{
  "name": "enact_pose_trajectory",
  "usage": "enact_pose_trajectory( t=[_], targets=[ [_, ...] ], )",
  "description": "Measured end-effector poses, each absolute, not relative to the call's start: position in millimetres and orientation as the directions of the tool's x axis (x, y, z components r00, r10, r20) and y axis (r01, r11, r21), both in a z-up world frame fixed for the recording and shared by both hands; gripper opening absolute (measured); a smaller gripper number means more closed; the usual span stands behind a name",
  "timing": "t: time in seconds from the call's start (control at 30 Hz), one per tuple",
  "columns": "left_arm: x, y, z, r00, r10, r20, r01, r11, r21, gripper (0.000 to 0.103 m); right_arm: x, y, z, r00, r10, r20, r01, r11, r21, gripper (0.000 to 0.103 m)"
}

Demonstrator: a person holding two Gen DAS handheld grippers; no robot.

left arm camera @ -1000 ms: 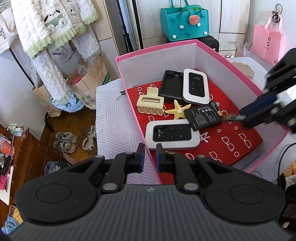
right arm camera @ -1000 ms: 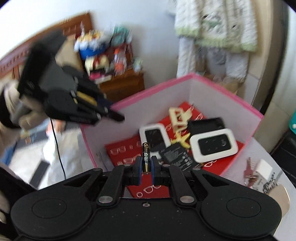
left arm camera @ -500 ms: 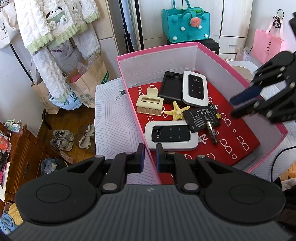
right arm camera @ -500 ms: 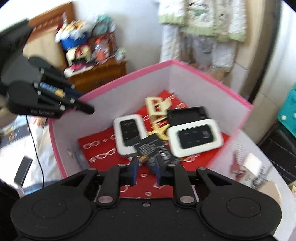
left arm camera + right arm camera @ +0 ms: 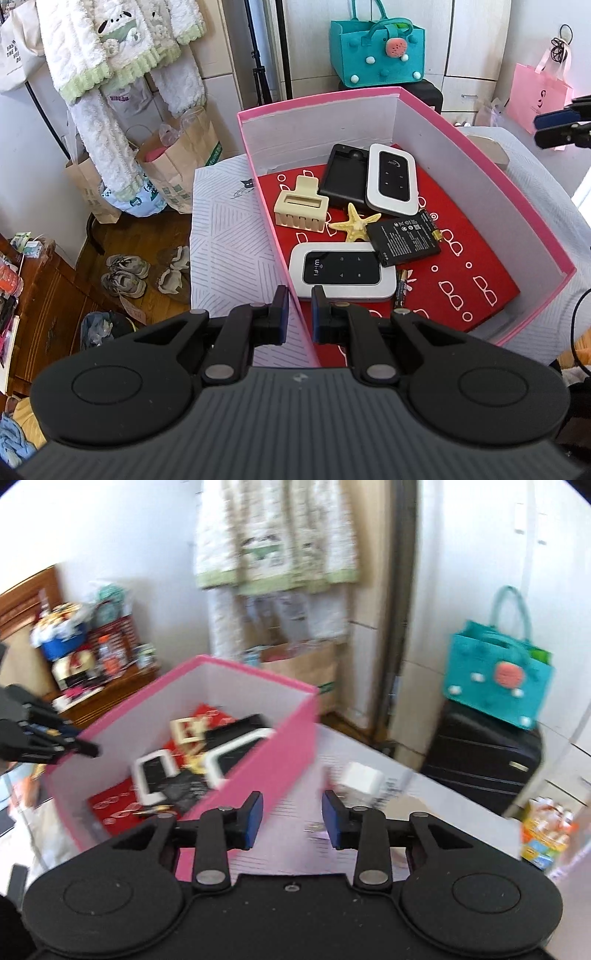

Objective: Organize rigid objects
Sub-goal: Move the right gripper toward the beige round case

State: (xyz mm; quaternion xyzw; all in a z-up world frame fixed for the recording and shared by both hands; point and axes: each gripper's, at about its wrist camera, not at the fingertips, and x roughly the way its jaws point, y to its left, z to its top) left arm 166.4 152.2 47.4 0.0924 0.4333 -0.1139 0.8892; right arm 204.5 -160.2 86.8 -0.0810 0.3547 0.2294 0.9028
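The pink box [image 5: 491, 173] is seen from the left wrist view with its red, glasses-patterned floor covered by several items. A cream hair claw [image 5: 301, 208] is placed near the left wall, with a black case [image 5: 341, 177] and a white router [image 5: 393, 179] lying side by side behind it. A pale starfish [image 5: 354, 223] is set in the middle, touching a black battery pack [image 5: 406, 240] to its right. A second white router [image 5: 341, 271] is laid at the near end, and a small AA battery [image 5: 400, 290] is seen just beside its right edge.

The left gripper [image 5: 297, 314] is held over the near left wall of the box, that pink edge being framed in the narrow gap between the slightly parted fingers; nothing is gripped.

In the blurred right wrist view, the right gripper [image 5: 291, 819] is shown spread wide apart and empty, positioned outside the box over the white patterned table [image 5: 280, 845]. A small white object [image 5: 362, 779], too blurred to be identified, is seen on the table beyond the fingers. The right gripper is also glimpsed at the far right edge of the left wrist view.
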Motion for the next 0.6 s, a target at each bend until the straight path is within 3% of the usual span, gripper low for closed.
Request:
enact_pose_trajectory(
  t=[0.3,0.4,0.6],
  targets=[
    [161.3,146.4,44.9,0.626,-0.086,-0.775,0.257,0.961,0.101,0.01,223.8,-199.0,49.1,0.701,0.243,-0.67,-0.386,0.92,-0.07,0.059],
    [159.0,145.8,45.6,0.631,-0.078,-0.771,0.238,0.966,0.097,0.01,236.5,-210.3,28.2,0.685,0.263,-0.679,-0.382,0.924,-0.028,0.068],
    [157.8,146.5,48.0,0.619,-0.078,-0.781,0.226,0.971,0.082,0.01,257.2,-221.2,-5.9,0.656,0.263,-0.708,-0.344,0.939,0.031,0.073]
  ],
)
